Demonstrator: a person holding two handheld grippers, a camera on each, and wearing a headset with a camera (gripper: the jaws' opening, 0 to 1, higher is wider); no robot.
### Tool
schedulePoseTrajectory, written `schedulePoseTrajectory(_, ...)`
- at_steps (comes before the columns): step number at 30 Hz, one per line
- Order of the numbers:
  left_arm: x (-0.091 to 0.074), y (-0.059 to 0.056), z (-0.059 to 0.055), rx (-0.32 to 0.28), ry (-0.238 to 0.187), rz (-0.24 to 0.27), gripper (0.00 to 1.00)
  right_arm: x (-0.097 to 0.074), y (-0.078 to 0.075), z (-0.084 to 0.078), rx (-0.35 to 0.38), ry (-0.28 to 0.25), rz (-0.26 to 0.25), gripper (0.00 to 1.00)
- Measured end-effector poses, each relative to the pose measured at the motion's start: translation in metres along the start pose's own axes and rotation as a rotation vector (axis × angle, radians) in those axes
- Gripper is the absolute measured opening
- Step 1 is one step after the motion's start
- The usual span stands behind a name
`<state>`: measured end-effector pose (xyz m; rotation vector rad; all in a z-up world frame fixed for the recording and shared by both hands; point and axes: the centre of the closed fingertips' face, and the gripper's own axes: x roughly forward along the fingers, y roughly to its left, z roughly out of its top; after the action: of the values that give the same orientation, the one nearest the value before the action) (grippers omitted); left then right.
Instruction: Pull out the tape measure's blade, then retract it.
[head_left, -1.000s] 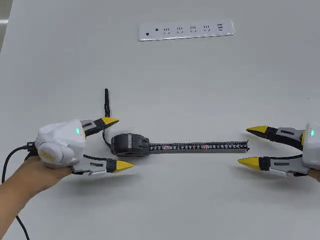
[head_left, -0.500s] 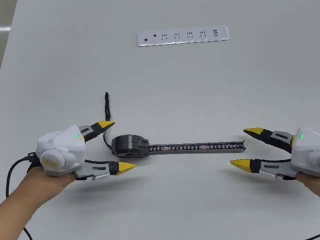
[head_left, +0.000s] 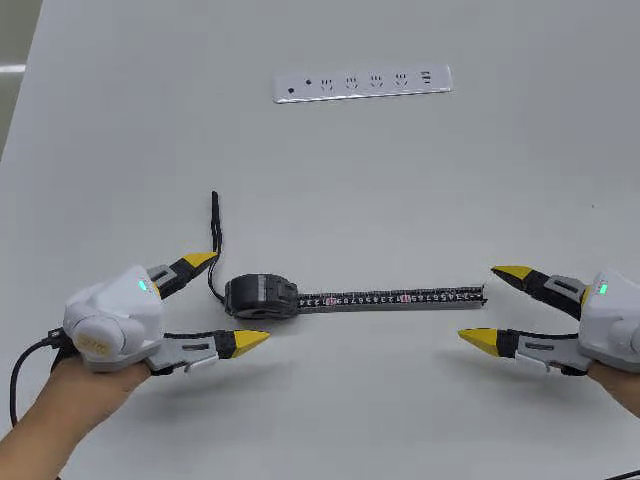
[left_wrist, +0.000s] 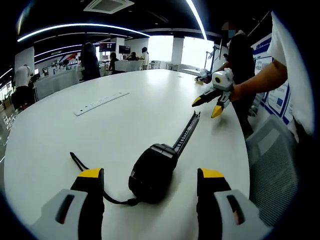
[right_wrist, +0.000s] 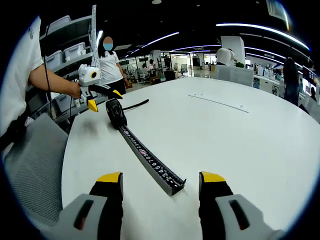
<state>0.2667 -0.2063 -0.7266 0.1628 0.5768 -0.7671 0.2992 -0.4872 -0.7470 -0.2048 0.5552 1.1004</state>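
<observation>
The tape measure case (head_left: 261, 296) is lying on the white table (head_left: 300, 170), its blade (head_left: 390, 298) stretching out flat from the case. The left gripper (head_left: 238, 298) is hovering at the case's rear, jaws apart, the case just ahead between them. The right gripper (head_left: 478, 302) is hovering at the blade end farthest from the case, jaws apart and gripping nothing. A power strip (head_left: 362, 84) is lying well beyond the case.

head view: above the table's (head_left: 320, 150) near edge, facing forward and down, mid-range, power strip (head_left: 362, 83) far | left gripper view: low, close behind the tape measure case (left_wrist: 152, 170), facing along the blade (left_wrist: 186, 134) toward the right tongs (left_wrist: 205, 109) | right gripper view: low, at the blade's hook end, facing back toward the left tongs (right_wrist: 104, 100) | shared by all three: tape measure case and blade
</observation>
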Motion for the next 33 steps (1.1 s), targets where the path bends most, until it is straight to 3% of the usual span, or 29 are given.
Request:
schedulePoseTrajectory(12, -0.017, 0.0, -0.005, -0.045, -0.025, 0.07, 0.75, -0.007, 0.001, 0.006, 0.034, -0.034, -0.059, 0.64)
schedulePoseTrajectory(33, -0.054, -0.008, -0.025, -0.131, -0.043, 0.15, 0.74, -0.017, 0.021, 0.002, 0.077, -0.065, -0.117, 0.67)
